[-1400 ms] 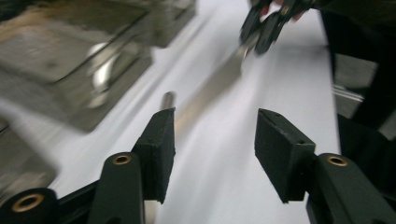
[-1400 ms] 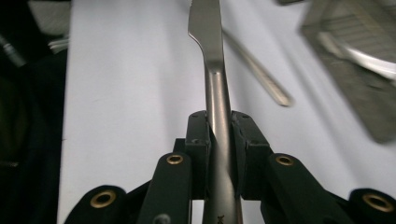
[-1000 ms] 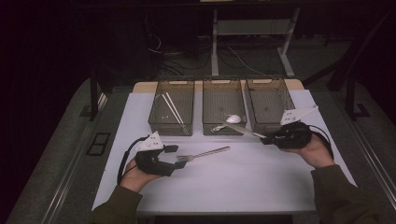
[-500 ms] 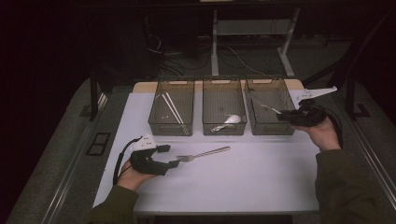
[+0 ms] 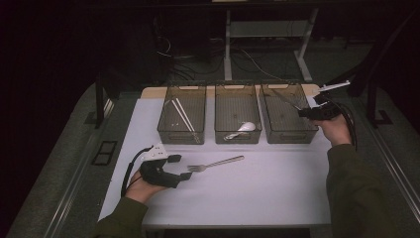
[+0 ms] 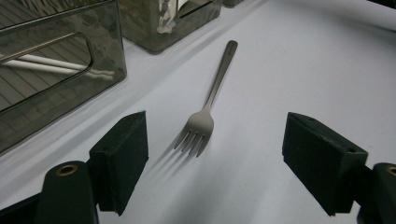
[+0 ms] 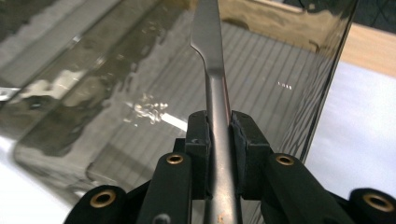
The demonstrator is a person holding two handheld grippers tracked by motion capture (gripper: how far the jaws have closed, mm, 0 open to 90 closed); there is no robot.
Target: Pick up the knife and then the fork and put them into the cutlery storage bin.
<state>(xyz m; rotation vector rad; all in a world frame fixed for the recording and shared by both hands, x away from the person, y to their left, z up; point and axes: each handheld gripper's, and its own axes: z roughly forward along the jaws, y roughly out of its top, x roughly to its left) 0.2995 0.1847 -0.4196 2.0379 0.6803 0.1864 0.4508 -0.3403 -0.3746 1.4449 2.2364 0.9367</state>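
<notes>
A metal fork (image 5: 218, 163) lies on the white table, tines toward my left gripper (image 5: 181, 167). In the left gripper view the fork's tines (image 6: 196, 137) rest between the wide-apart jaws, and neither pad touches them. These jaws have just been opening. My right gripper (image 5: 304, 113) is held at the right-hand clear bin (image 5: 289, 134), shut on a metal knife (image 5: 283, 99). In the right gripper view the knife (image 7: 210, 56) runs up from the pinched pads (image 7: 198, 135) over the bin's ribbed floor.
Three clear bins stand in a row at the back of the table. The left bin (image 5: 168, 130) holds white chopsticks (image 5: 181, 115). A white spoon (image 5: 241, 130) lies in the middle bin (image 5: 236, 138). Bare white table (image 5: 257, 193) stretches in front.
My right hand has carried the knife right and back, from in front of the bins to the right-hand bin. The left jaws stand wider apart; the fork has not moved.
</notes>
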